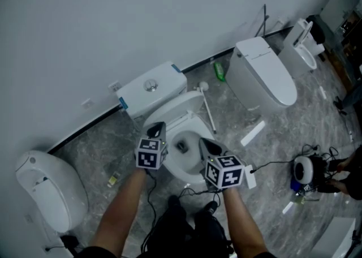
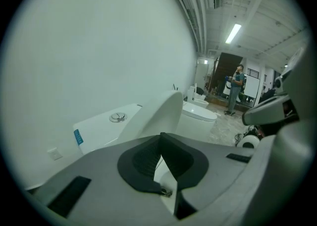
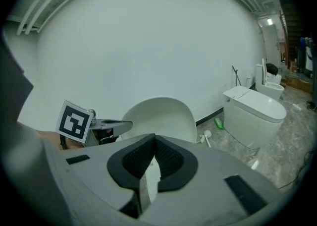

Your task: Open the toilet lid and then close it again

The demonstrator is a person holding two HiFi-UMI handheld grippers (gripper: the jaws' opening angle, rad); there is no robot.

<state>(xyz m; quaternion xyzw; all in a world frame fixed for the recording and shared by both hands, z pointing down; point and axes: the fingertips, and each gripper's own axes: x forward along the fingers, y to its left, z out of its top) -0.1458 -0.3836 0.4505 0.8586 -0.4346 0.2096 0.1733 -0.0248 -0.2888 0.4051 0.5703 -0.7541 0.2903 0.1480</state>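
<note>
**Lid stands up, both grippers clenched on nothing**

Nearest, at 6 o'clock of the head view, the person's forearms [image 1: 121,211] reach up to the two grippers. The left gripper [image 1: 156,129] is at 10 o'clock of the bowl [image 1: 174,166]. The right gripper [image 1: 206,145] is at 3 o'clock of it, with its tips showing against the rim. In each gripper view the dark pads are pressed together at the tips and nothing is between them, so both jaws are clenched and empty.

The toilet lid [image 1: 180,104] is raised. It stands at 12 o'clock of the bowl and leans back toward the tank [image 1: 161,84], so the bowl is uncovered. In both gripper views the lid rises behind the closed pads (whether the left tips touch its edge, I cannot tell).

A toilet brush [image 1: 206,104] lies on the grey floor at 2 o'clock of the bowl. A green bottle [image 1: 219,71] lies farther out the same way, near a second toilet [image 1: 266,76] with its lid down.
</note>
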